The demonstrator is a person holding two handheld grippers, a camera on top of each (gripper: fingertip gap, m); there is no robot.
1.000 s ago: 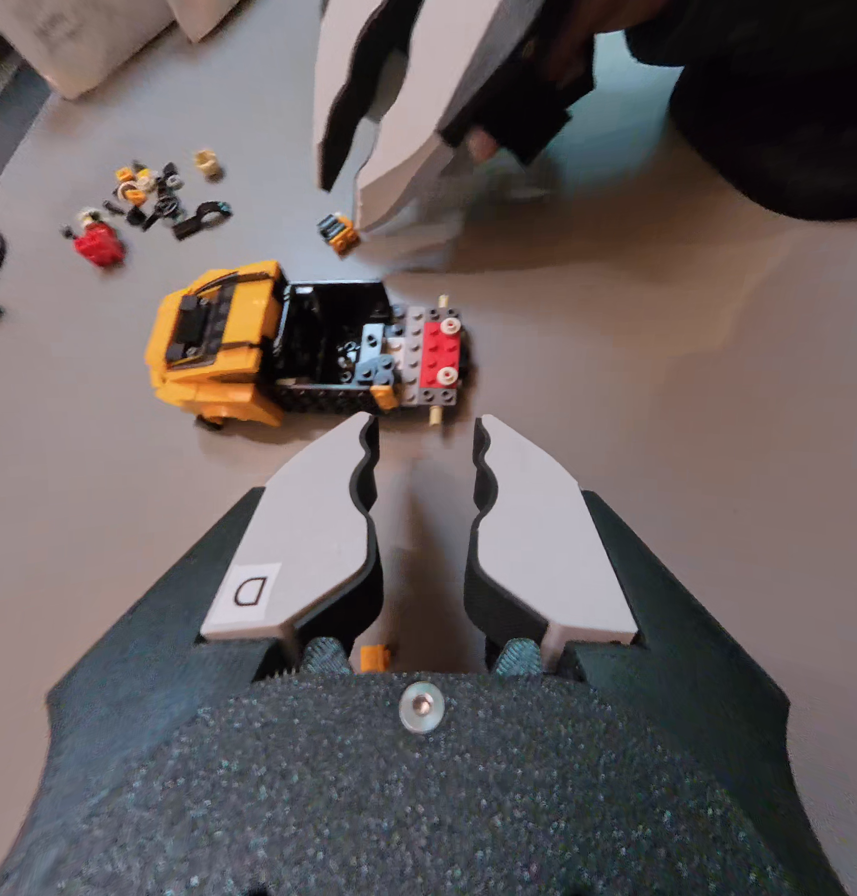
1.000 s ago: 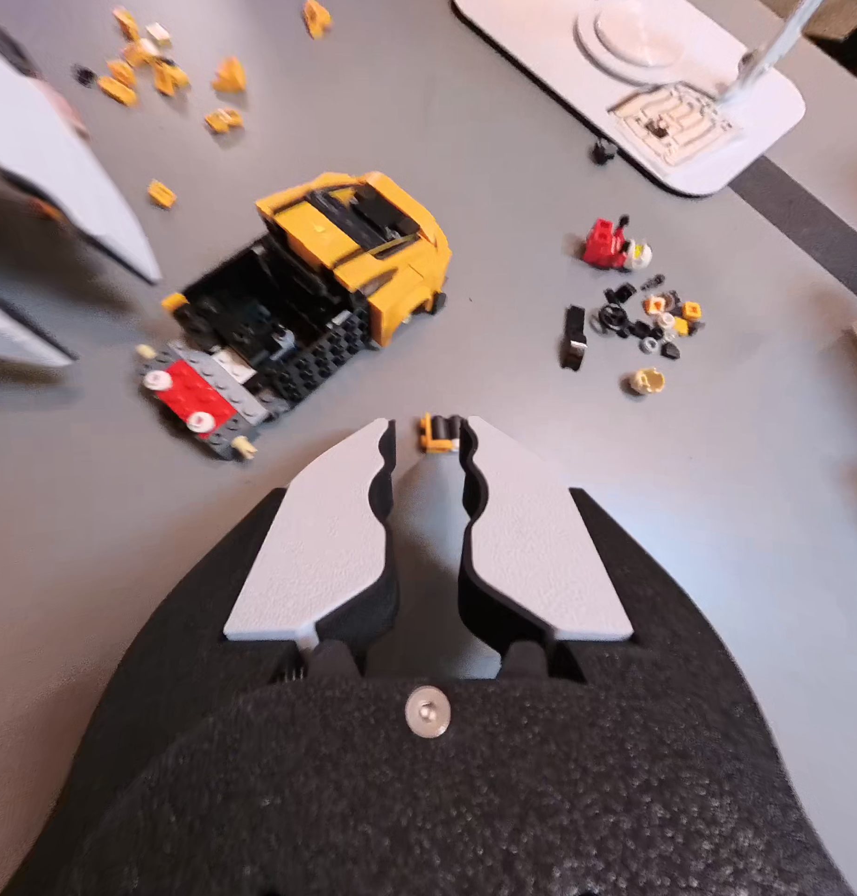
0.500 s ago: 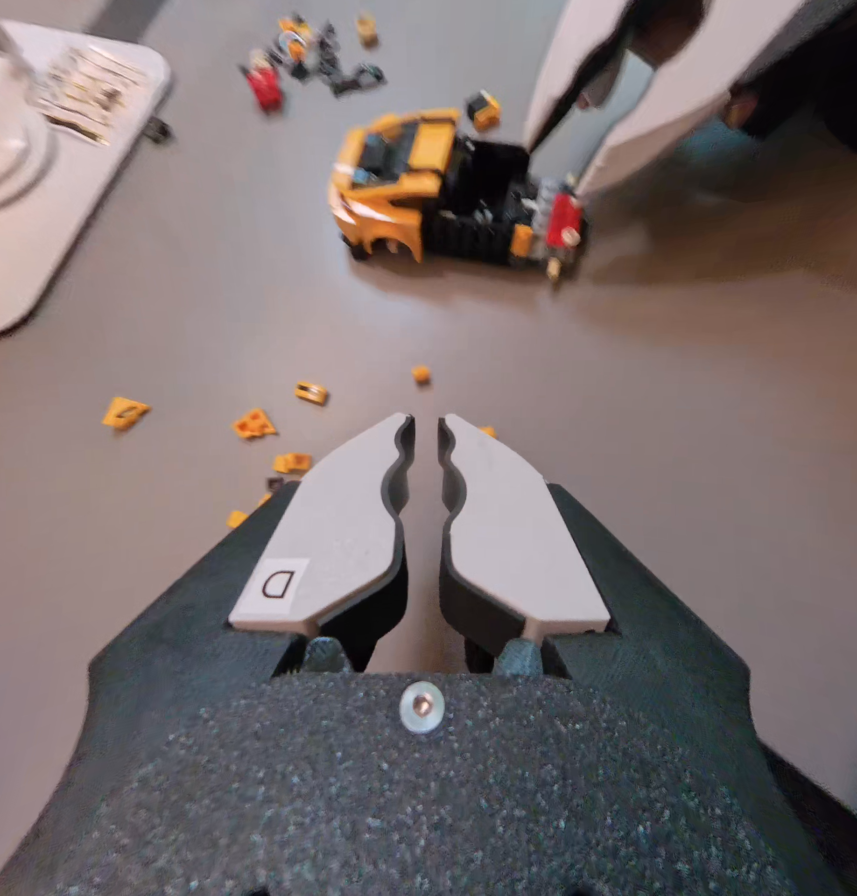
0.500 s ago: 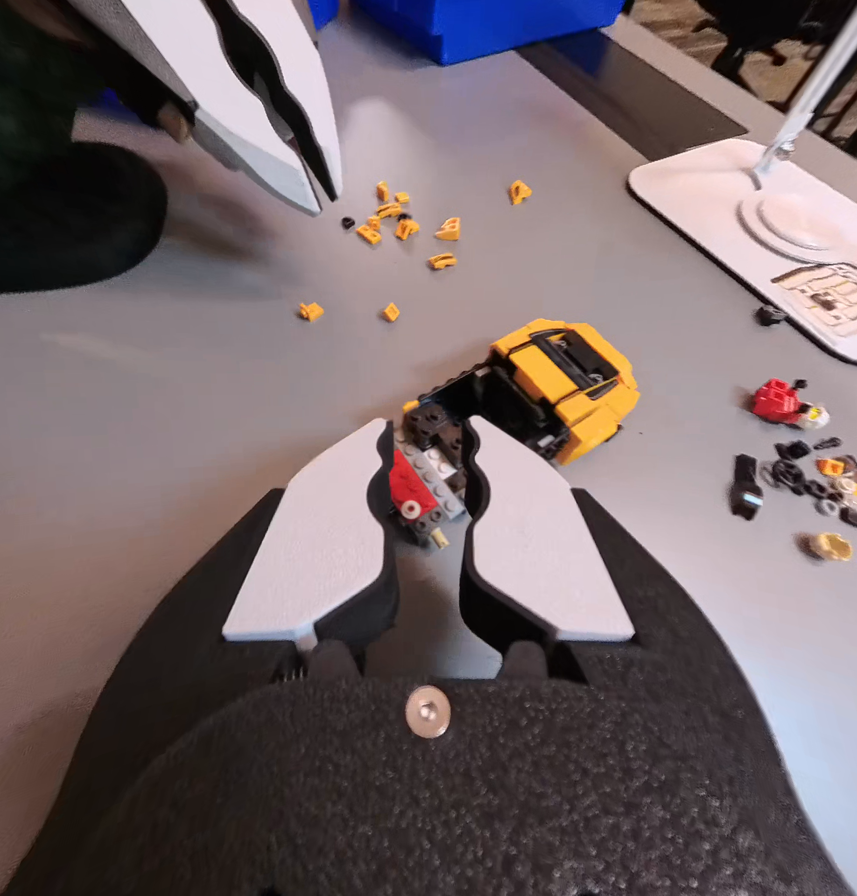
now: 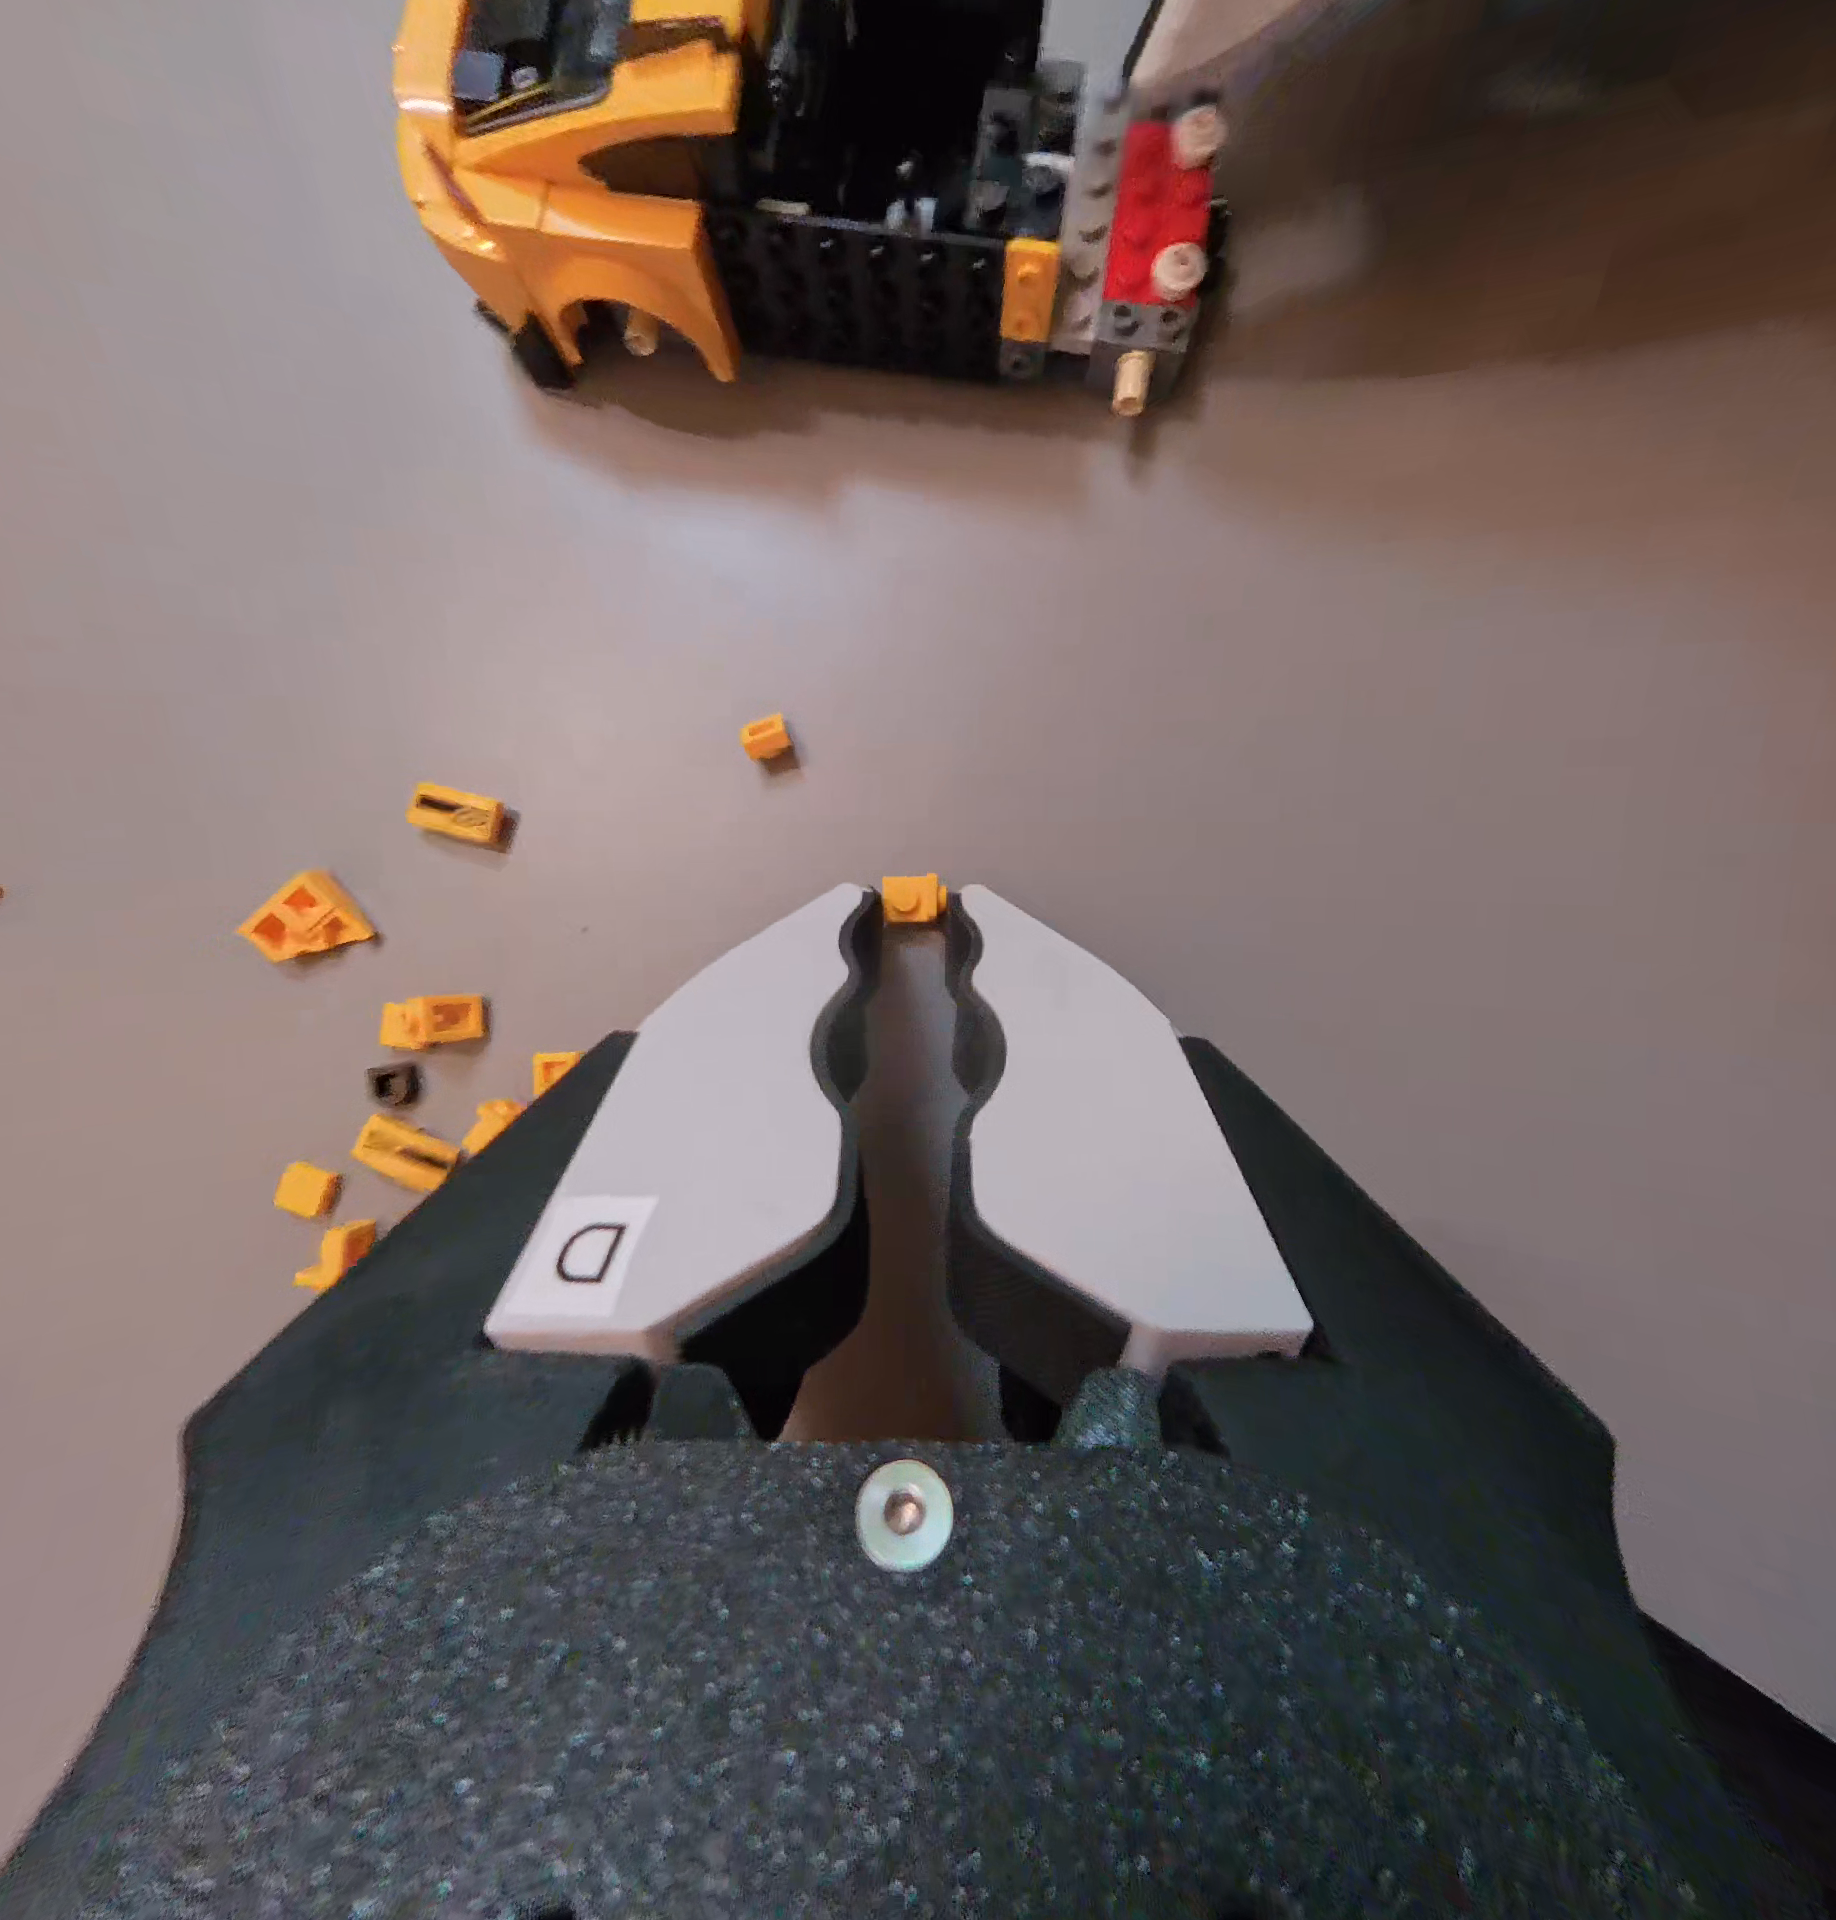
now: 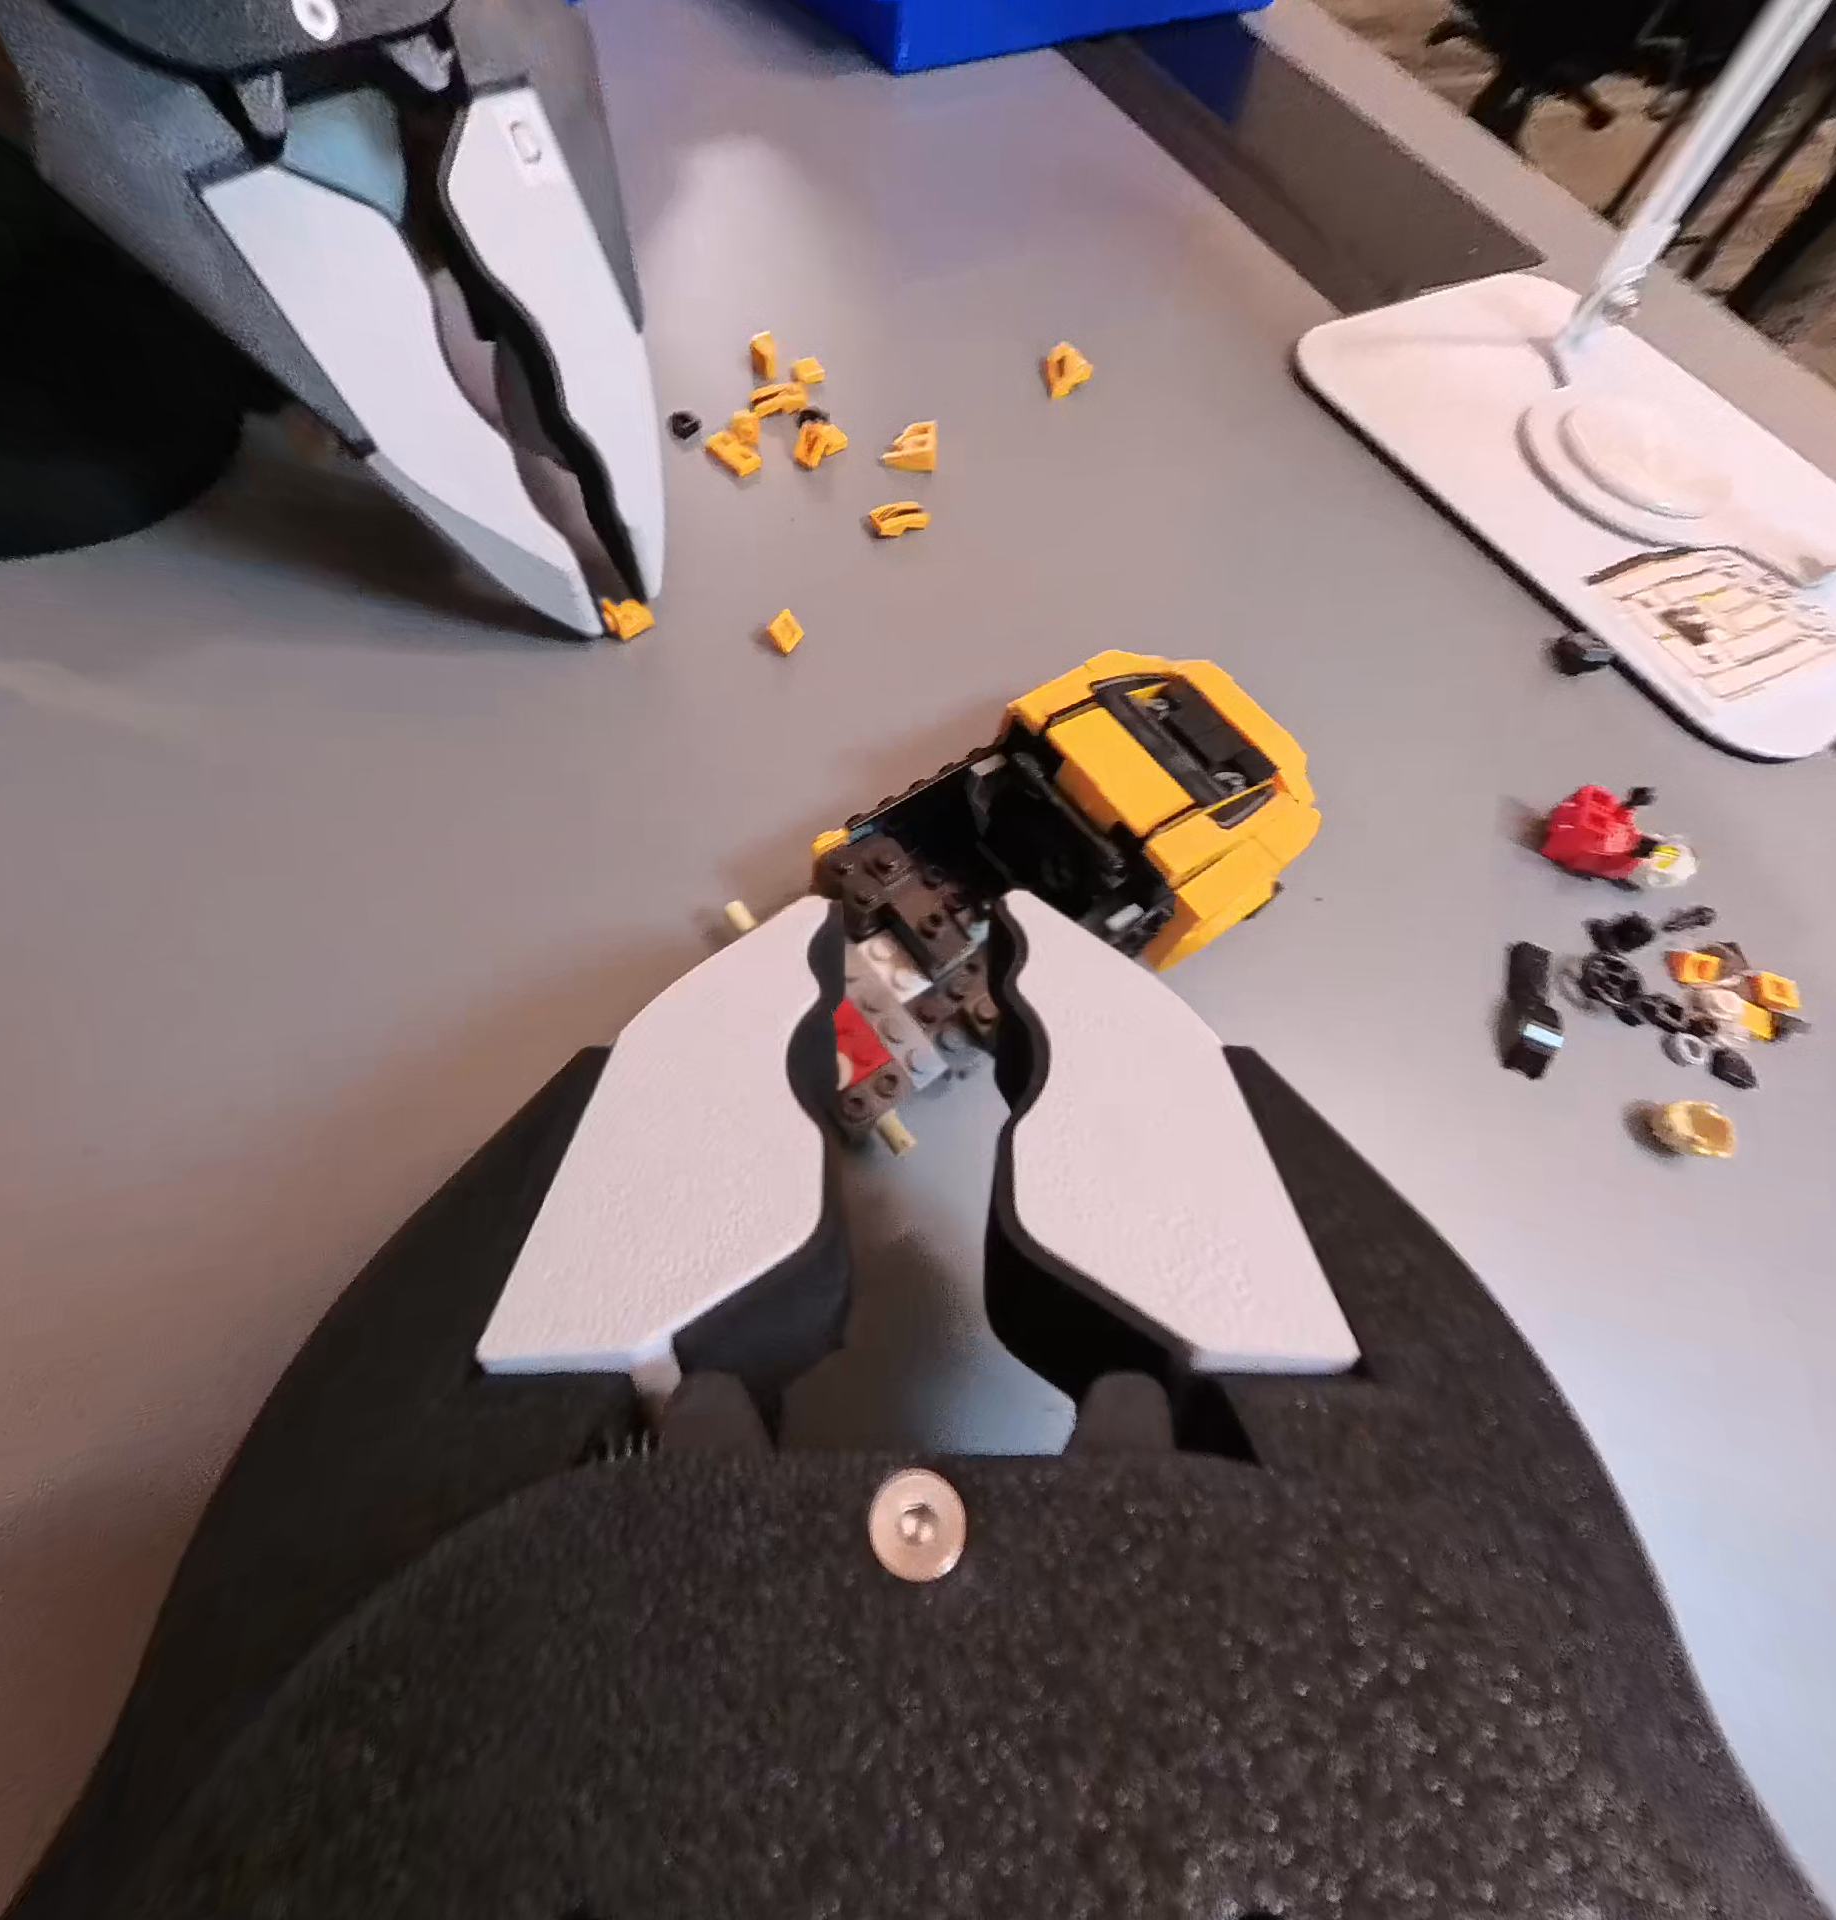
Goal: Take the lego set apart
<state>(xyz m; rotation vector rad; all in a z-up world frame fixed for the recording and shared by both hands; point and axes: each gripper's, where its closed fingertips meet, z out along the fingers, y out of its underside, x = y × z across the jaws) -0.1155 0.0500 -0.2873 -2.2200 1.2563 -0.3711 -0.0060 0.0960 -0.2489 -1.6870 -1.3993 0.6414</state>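
The half-stripped yellow and black lego car stands on the grey table; it also shows in the right wrist view. Its bare rear chassis of black, grey and red plates lies between the fingers of my right gripper, which is partly open over it. My left gripper is well short of the car, tips down at the table. Its jaws are nearly shut on a small orange piece. The right wrist view shows that gripper and the piece at its tips.
Loose orange pieces lie scattered left of my left gripper, also in the right wrist view. A pile of small dark parts and a red piece lie right of the car. A white lamp base stands far right. Across from one pair of fingers to the other is roughly 12 cm.
My left gripper has drawn back from the car, narrowed, and come down around an orange piece lying by the pile. My right gripper has moved from a loose piece to over the car's rear.
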